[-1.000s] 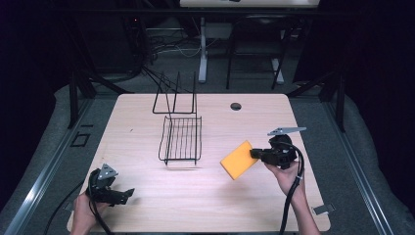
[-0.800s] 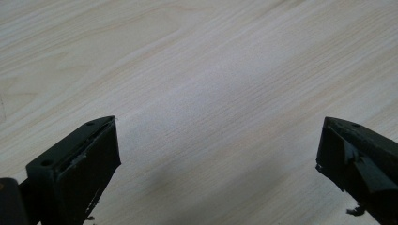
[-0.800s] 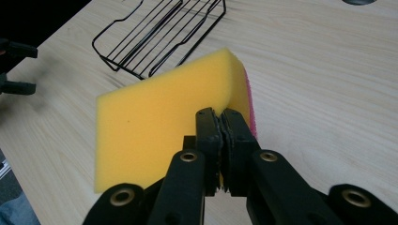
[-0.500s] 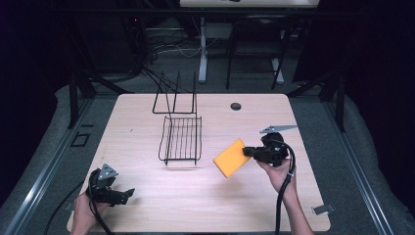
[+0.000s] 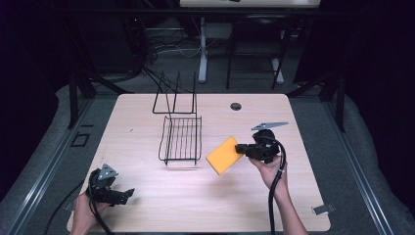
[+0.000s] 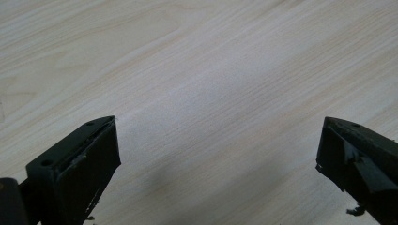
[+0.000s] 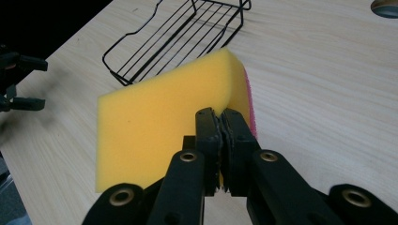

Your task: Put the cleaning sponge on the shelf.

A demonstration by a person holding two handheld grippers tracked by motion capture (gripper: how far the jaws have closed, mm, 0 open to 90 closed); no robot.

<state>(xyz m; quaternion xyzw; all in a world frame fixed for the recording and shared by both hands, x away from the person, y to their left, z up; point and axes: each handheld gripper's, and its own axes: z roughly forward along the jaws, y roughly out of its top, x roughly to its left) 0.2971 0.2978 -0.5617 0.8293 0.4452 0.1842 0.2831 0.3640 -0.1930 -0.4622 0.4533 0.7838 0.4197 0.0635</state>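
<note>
A yellow sponge (image 5: 224, 155) with a pink backing hangs tilted just above the table, right of a black wire rack (image 5: 182, 139). My right gripper (image 5: 240, 148) is shut on the sponge's right edge. In the right gripper view the jaws (image 7: 219, 115) pinch the sponge (image 7: 155, 126) thin, with the rack (image 7: 178, 33) beyond it. My left gripper (image 5: 128, 193) rests at the table's front left. Its jaws (image 6: 219, 124) stand wide open over bare wood with nothing between them.
The rack's upright wire frame (image 5: 175, 95) stands at the back of the light wooden table (image 5: 147, 117). A round cable hole (image 5: 236, 106) lies at the back right. A small metal clip (image 5: 322, 209) sits near the front right corner.
My right gripper has carried the sponge leftward, closer to the wire rack. The left gripper has stayed where it was.
</note>
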